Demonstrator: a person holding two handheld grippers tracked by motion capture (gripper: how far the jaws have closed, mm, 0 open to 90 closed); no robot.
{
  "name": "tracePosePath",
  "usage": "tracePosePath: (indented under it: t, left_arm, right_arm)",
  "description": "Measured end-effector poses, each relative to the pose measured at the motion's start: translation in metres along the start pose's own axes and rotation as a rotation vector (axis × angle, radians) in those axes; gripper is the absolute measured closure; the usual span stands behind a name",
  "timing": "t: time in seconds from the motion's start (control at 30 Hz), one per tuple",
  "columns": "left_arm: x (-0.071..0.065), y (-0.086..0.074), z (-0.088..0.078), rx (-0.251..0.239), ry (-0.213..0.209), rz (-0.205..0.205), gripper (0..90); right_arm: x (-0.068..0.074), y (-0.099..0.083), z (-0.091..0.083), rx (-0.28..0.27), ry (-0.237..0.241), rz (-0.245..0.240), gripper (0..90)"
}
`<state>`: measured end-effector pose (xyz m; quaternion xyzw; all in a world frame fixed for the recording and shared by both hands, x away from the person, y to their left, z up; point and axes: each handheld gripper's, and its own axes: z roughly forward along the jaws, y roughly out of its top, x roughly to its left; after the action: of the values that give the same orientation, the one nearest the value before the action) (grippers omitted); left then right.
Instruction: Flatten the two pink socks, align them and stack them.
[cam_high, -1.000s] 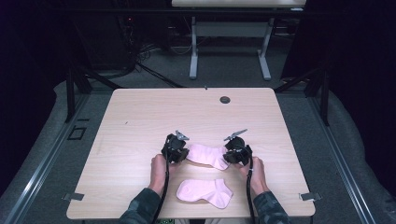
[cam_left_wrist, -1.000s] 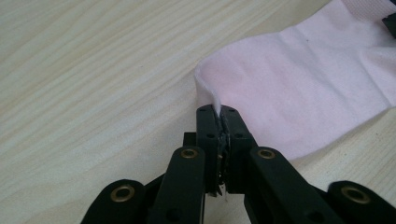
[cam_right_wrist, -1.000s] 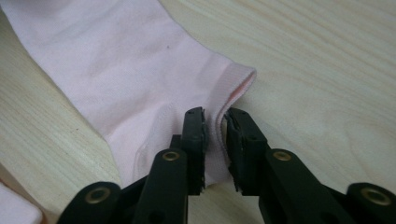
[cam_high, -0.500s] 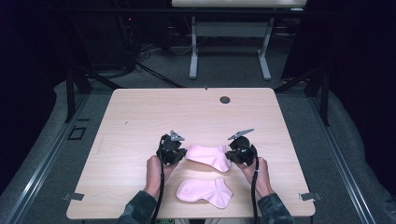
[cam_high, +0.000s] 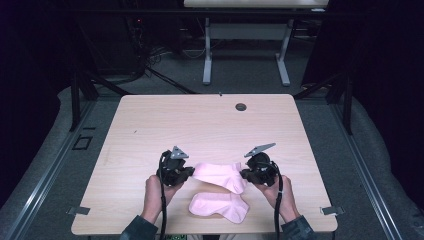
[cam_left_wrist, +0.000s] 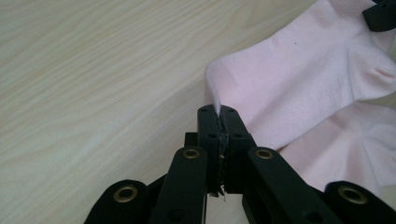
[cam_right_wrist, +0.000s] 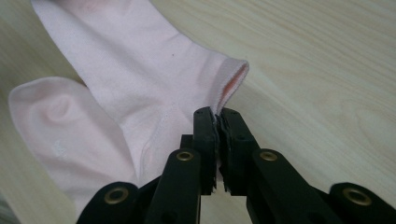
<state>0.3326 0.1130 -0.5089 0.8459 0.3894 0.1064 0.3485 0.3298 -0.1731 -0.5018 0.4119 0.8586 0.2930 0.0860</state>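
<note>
Hands have drawn back toward the frame's bottom since earlier, lifting the upper sock (cam_high: 220, 175). Left fingers (cam_left_wrist: 218, 114) and right fingers (cam_right_wrist: 217, 116) pinch its ends above the second sock (cam_high: 220, 206) on the desk (cam_high: 200, 125).

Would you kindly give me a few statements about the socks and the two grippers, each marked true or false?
1. The left gripper is shut on the toe end of the upper pink sock. True.
2. The right gripper hangs open above the sock. False: its jaws are shut on the sock's cuff edge.
3. A second pink sock lies on the table nearer the person. True.
4. The two socks are blue. False: both are pale pink.
5. A small round dark hole sits near the table's far edge. True.
6. Both grippers hold the nearer sock. False: both grip the upper one; the second pink sock lies untouched.
</note>
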Motion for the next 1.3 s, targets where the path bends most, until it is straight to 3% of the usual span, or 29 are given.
tracePosePath:
  t: [0.27,0.47,0.57,0.77,1.03,1.1,1.17,1.3]
  left_arm:
    - [-0.017,-0.020,-0.023,-0.004,-0.033,0.001,88.6]
    - [-0.023,-0.042,-0.030,0.006,-0.066,-0.042,88.6]
    - [-0.026,-0.048,-0.030,0.014,-0.075,-0.031,88.7]
    - [-0.036,-0.059,-0.026,0.024,-0.083,-0.028,88.6]
    - [-0.037,-0.068,-0.004,0.088,-0.078,-0.017,87.6]
    - [-0.037,-0.070,-0.003,0.090,-0.073,-0.014,82.2]
    - [-0.036,-0.070,-0.007,0.088,-0.052,-0.012,65.5]
    - [-0.037,-0.065,-0.024,0.003,-0.025,-0.008,60.3]
  right_arm:
    - [0.016,-0.014,-0.013,0.011,0.039,-0.014,85.3]
    - [0.024,-0.028,-0.014,0.023,0.105,-0.001,85.3]
    - [0.025,-0.032,-0.012,0.032,0.108,-0.004,85.3]
    - [0.027,-0.045,-0.004,0.062,0.117,0.000,85.2]
    - [0.023,-0.053,0.013,0.102,0.116,0.005,85.0]
    - [0.022,-0.054,0.017,0.114,0.114,-0.007,84.1]
    - [0.023,-0.056,0.017,0.101,0.103,0.005,75.9]
    - [0.023,-0.056,0.006,0.062,0.082,0.004,71.3]
